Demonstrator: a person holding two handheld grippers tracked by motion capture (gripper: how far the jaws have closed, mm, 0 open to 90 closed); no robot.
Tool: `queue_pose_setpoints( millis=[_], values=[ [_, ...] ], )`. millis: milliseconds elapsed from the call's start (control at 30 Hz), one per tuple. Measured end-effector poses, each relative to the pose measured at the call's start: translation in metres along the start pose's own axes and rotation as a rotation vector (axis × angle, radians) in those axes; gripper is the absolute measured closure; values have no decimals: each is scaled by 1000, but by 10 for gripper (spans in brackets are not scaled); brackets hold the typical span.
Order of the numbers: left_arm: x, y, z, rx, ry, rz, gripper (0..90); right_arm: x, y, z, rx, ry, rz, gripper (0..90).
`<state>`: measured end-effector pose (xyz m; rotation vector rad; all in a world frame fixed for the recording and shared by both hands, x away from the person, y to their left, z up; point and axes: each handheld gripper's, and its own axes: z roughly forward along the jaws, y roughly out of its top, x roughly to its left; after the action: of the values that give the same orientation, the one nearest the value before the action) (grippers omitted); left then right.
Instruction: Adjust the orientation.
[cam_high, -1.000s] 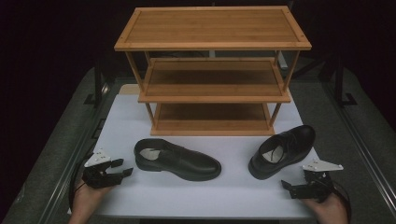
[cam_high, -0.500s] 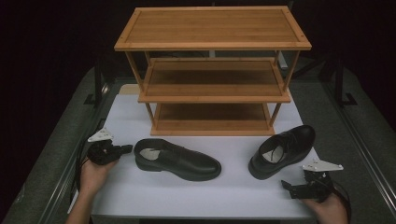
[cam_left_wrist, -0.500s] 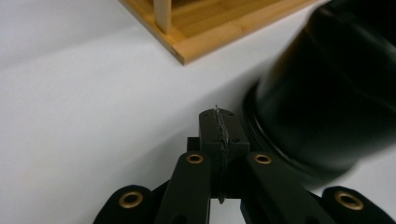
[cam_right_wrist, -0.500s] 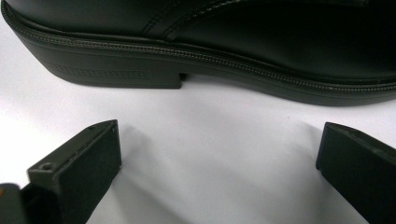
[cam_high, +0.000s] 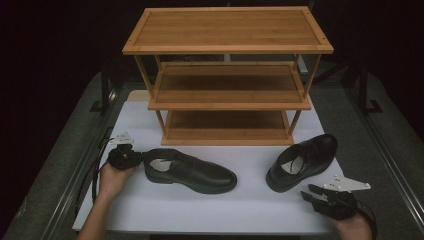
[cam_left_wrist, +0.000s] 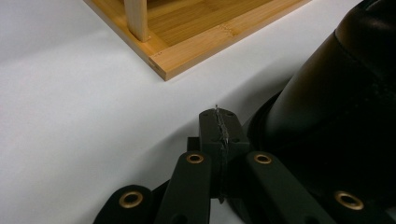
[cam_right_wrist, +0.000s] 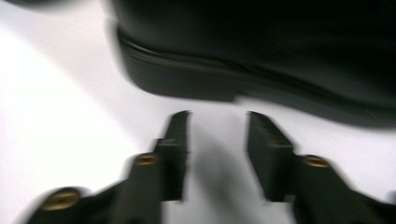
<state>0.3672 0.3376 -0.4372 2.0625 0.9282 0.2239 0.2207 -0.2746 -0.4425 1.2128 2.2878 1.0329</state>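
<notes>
Two black leather shoes lie on the white mat in front of a three-tier wooden rack (cam_high: 227, 92). The left shoe (cam_high: 192, 171) points right; my left gripper (cam_high: 139, 156) is at its heel. In the left gripper view that gripper (cam_left_wrist: 219, 127) is shut with nothing between the jaws, and the shoe's heel (cam_left_wrist: 336, 112) lies just to their right. The right shoe (cam_high: 302, 161) is angled toward the back right. My right gripper (cam_high: 307, 193) sits just in front of its heel (cam_right_wrist: 261, 51). Its jaws (cam_right_wrist: 217, 128) have just been closing and still stand apart over bare mat.
The rack's bottom shelf corner (cam_left_wrist: 184, 56) lies a short way beyond the left gripper. The white mat (cam_high: 250, 207) has free room along the front, between the shoes. Dark metal rails (cam_high: 385, 145) run down both sides of the table.
My left gripper has moved back and rightward to the left shoe's heel, and its jaws have shut. My right hand has stayed put while its jaws narrowed.
</notes>
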Motion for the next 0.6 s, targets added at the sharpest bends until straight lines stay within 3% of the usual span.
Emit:
queue_pose_setpoints(
  millis=[33, 67, 133, 433, 467, 533, 567, 600],
  values=[
    [0, 0, 0, 1, -3, -2, 900, 4, 2, 0, -7, 15, -5, 703],
    [1, 0, 0, -1, -5, -3, 900, 14, 8, 1, -29, 78, -12, 826],
    [1, -1, 0, -3, -7, -6, 900, 23, 13, 3, -46, 114, -20, 898],
    [1, -1, 0, -4, -9, -9, 900, 66, 49, 35, -66, 291, -100, 899],
    [1, -1, 0, -4, -9, -9, 900, 66, 49, 35, -66, 291, -100, 899],
    [1, -1, 1, -4, -11, -12, 900, 84, 66, 52, -68, 344, -139, 899],
    [1, -1, 1, -4, -11, -12, 900, 84, 66, 52, -68, 344, -139, 899],
    [1, -1, 1, -4, -11, -11, 900, 94, 75, 62, -62, 365, -158, 899]
  ],
)
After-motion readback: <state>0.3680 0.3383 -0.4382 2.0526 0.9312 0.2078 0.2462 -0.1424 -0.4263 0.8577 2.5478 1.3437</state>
